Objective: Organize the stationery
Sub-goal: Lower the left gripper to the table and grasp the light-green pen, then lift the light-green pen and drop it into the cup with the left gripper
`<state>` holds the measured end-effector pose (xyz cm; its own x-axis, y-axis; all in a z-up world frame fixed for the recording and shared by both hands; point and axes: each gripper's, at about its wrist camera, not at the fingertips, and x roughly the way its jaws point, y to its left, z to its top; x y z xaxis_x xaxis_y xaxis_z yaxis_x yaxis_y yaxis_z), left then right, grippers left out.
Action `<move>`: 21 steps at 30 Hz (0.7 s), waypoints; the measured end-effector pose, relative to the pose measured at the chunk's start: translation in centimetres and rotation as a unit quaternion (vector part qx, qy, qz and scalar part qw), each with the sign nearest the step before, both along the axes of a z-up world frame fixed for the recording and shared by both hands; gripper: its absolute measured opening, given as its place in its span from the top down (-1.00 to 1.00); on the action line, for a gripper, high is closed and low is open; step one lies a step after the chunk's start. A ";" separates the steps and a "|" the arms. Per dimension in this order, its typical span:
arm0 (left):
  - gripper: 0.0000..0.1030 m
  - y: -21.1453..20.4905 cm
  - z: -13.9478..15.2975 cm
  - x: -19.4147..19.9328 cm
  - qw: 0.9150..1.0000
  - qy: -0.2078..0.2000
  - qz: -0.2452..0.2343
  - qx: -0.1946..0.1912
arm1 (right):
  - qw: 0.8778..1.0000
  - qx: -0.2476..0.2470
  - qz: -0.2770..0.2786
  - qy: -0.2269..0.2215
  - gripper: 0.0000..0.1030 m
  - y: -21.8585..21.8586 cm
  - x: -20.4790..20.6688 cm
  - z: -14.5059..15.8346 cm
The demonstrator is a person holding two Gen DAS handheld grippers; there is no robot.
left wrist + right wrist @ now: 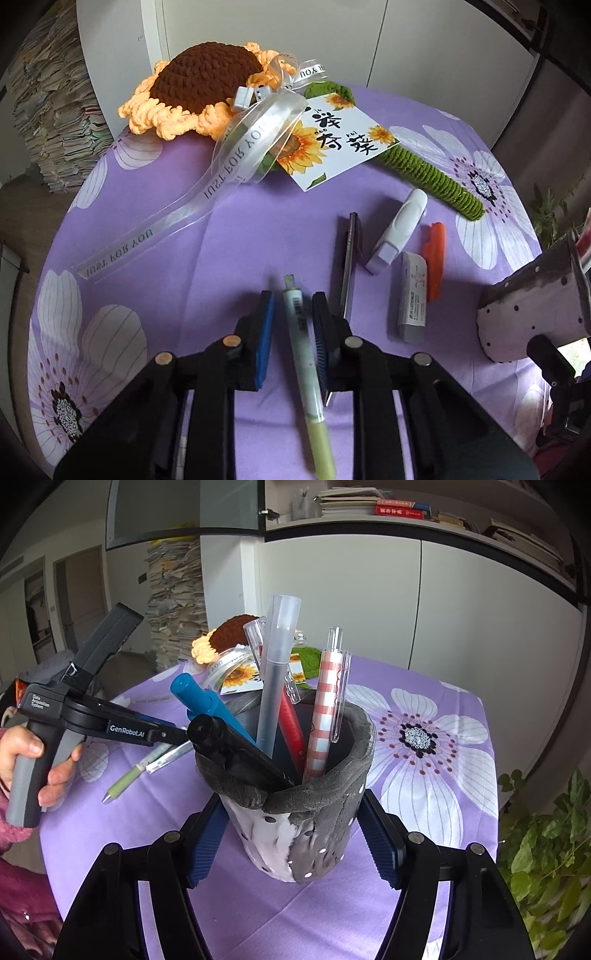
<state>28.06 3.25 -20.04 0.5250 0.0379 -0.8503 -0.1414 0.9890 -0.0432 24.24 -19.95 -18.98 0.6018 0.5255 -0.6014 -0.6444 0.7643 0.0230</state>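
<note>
Left gripper [293, 325]: straddled the green pen [304, 354], jaws narrowed around it, grip unconfirmed.
Pen axis: near-to-far, along the fingers.
Right gripper [291, 834]: clamped the pen cup [314, 812], right of the pen.

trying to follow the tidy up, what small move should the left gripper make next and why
Probably close the last bit on the pale green pen and lift it. The left gripper straddles the pen as it lies on the purple cloth, with a gap on one side at least. The right gripper already clamps the pen holder, which has room among its pens.
</note>
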 end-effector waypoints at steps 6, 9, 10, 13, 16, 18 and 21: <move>0.85 -0.1 0.2 -0.4 1.000 -0.002 -0.008 0.007 | 1.000 0.000 0.000 0.000 -0.38 0.0 0.0 0.0; 0.85 0.8 0.8 -0.7 0.999 -0.010 -0.010 -0.032 | 1.000 0.000 0.000 0.000 -0.38 0.0 0.0 0.0; 0.85 1.0 1.2 -0.8 0.999 -0.014 -0.012 -0.042 | 1.000 0.000 0.000 0.000 -0.38 0.0 0.0 0.0; 0.85 1.8 3.3 -2.2 0.997 -0.042 -0.016 -0.061 | 1.000 0.000 0.000 0.000 -0.38 0.0 0.0 0.0; 0.85 1.9 5.5 -3.5 0.995 -0.070 -0.025 -0.073 | 1.000 0.000 0.000 0.000 -0.38 0.0 0.0 0.0; 0.85 1.7 7.1 -4.5 0.992 -0.092 -0.033 -0.079 | 1.000 0.000 -0.001 0.000 -0.38 0.0 0.0 0.0; 0.85 0.6 9.5 -5.7 0.987 -0.131 -0.051 -0.082 | 1.000 0.000 -0.001 -0.001 -0.38 0.0 0.0 0.0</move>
<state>22.41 3.87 -10.53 0.7220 -0.1526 -0.6749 -0.0043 0.9744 -0.2249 24.24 -19.91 -18.99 0.6033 0.5240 -0.6012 -0.6432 0.7654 0.0217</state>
